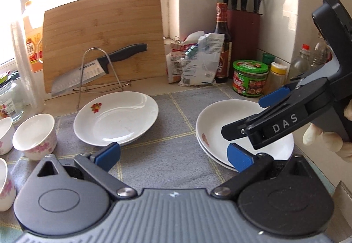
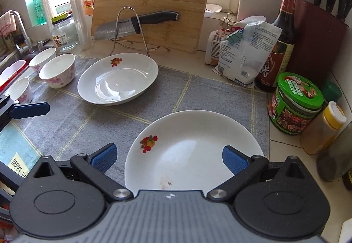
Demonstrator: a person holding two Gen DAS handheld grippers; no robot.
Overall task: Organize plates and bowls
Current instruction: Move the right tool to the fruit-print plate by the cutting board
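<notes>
A white plate with a fruit print (image 1: pixel 116 122) (image 2: pixel 117 79) lies alone on the grey mat (image 1: pixel 171 115). To its right sits a like plate (image 1: pixel 217 128) (image 2: pixel 193 150); the left wrist view shows a second rim under it. My right gripper (image 2: pixel 169 159) (image 1: pixel 253 114) hovers open over that stack, one pad above the plate and one left of its rim, holding nothing. My left gripper (image 1: pixel 173 157) is open above the mat between the plates, empty. Three floral bowls (image 1: pixel 34 136) (image 2: pixel 58 70) stand at the mat's left.
A bamboo cutting board (image 1: pixel 103 34) leans at the back, with a knife (image 1: pixel 99 67) on a wire rack in front. Bags, a sauce bottle (image 1: pixel 222 40), a knife block (image 1: pixel 244 29) and jars (image 2: pixel 294 104) crowd the right corner. Sink and faucet (image 2: pixel 21 29) lie far left.
</notes>
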